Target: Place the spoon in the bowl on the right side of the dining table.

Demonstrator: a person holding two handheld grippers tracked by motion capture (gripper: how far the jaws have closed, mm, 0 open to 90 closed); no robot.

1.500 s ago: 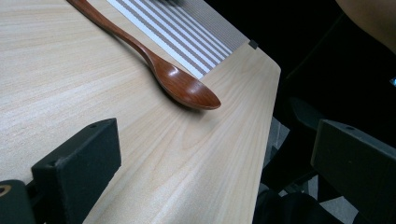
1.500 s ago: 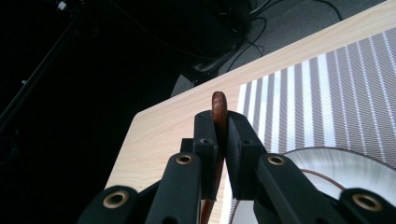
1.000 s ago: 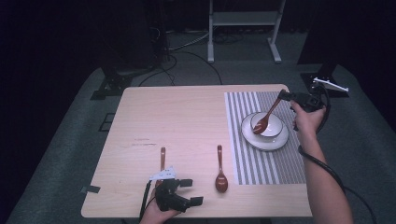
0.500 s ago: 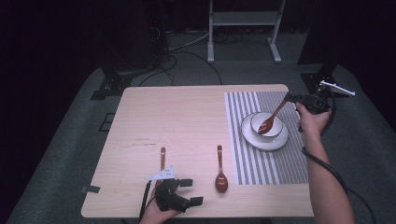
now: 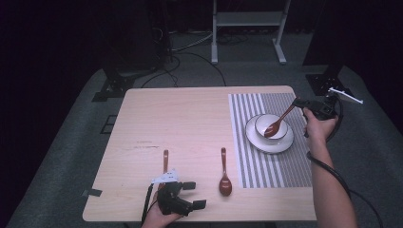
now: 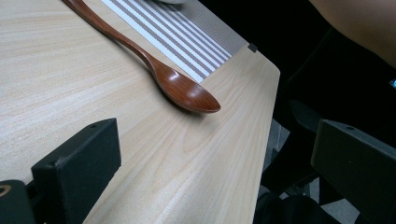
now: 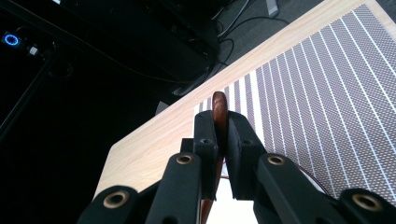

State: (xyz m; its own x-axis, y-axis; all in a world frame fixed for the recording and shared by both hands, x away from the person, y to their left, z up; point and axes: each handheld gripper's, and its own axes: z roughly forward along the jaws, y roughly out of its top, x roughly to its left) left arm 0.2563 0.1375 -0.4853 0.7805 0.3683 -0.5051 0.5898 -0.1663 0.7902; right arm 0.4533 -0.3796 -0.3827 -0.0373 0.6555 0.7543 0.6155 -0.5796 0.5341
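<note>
Right claw (image 5: 298, 102) clamps spoon (image 5: 278, 123) by handle tip, scoop ahead in bowl (image 5: 280, 132). Stiff, light, slick wood; may pivot. Left claw (image 5: 196, 194) wide, empty.

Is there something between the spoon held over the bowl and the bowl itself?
Nothing visible is in the way. The right tongs grip the spoon by its handle end, and its scoop already reaches into the bowl.
</note>
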